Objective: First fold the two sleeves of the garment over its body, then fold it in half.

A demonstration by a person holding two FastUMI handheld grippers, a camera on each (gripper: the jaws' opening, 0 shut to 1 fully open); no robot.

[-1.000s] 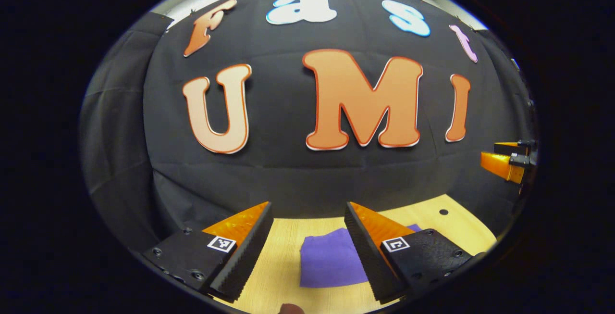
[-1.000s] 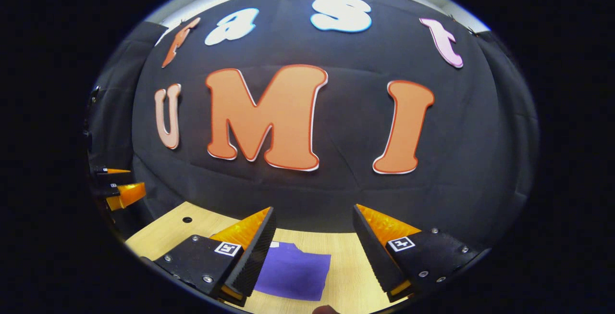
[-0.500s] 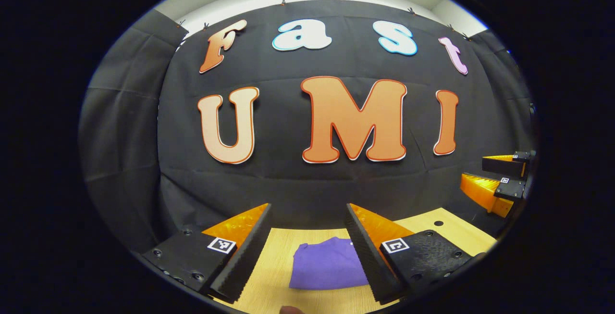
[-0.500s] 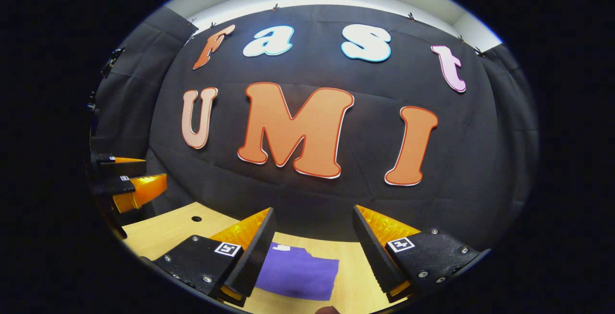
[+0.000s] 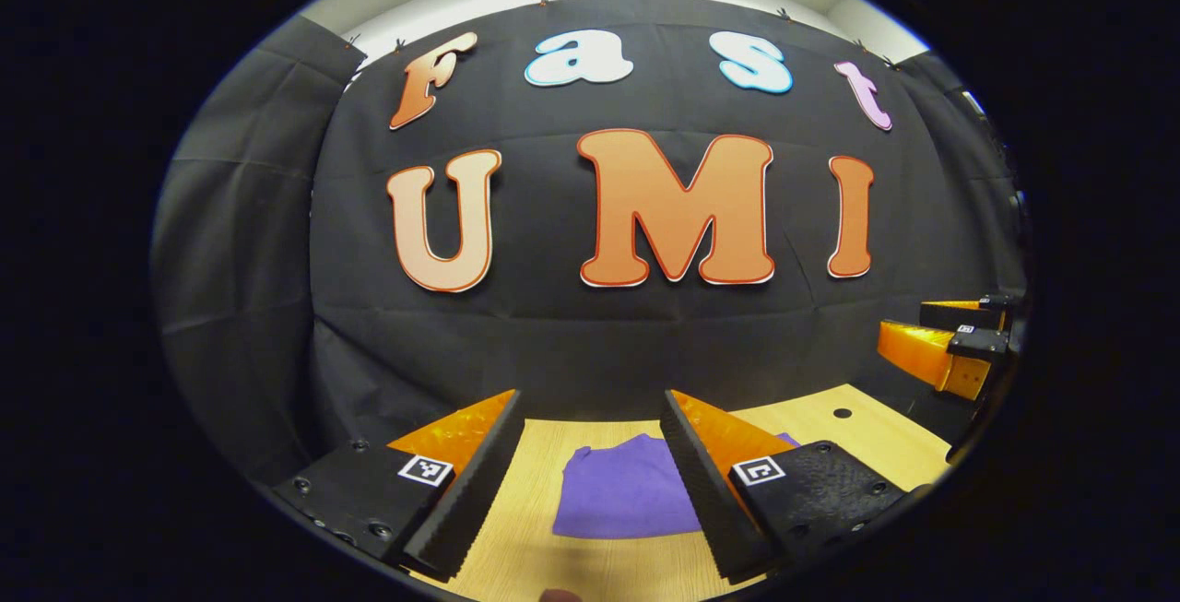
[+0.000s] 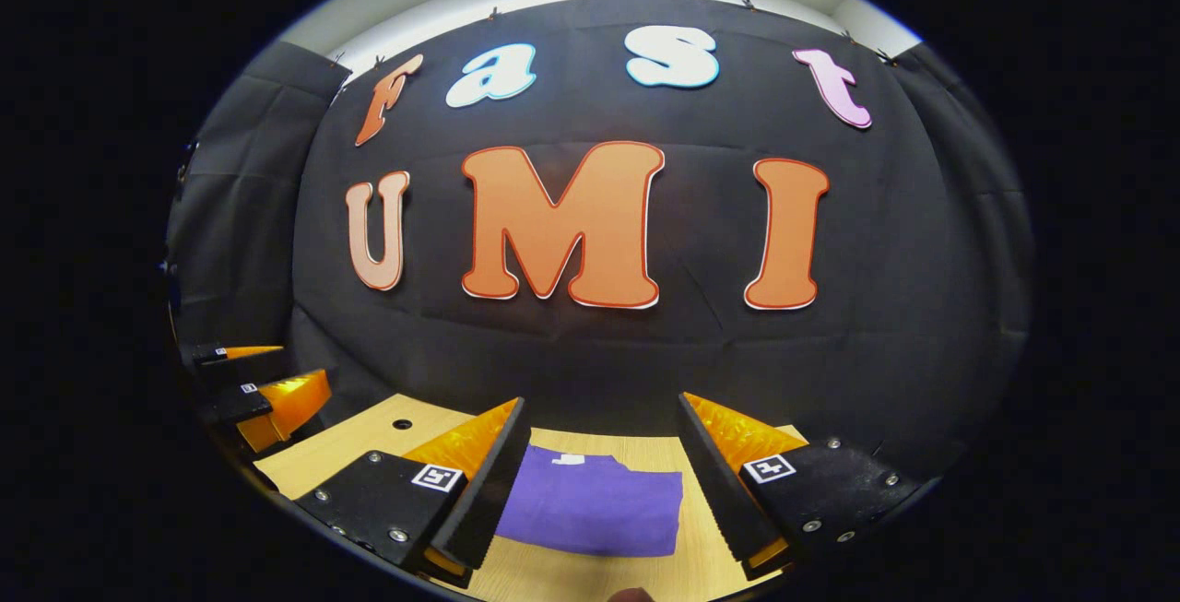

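Left gripper view, lower centre: my left gripper (image 5: pixel 590 482) hangs open above the folded purple garment (image 5: pixel 627 499), soft and light; I'd pinch an edge.

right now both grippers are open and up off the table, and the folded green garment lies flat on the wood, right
Not quite: the garment is purple, not green, as the right gripper view shows. The rest holds: left gripper and right gripper are open, raised above the table.
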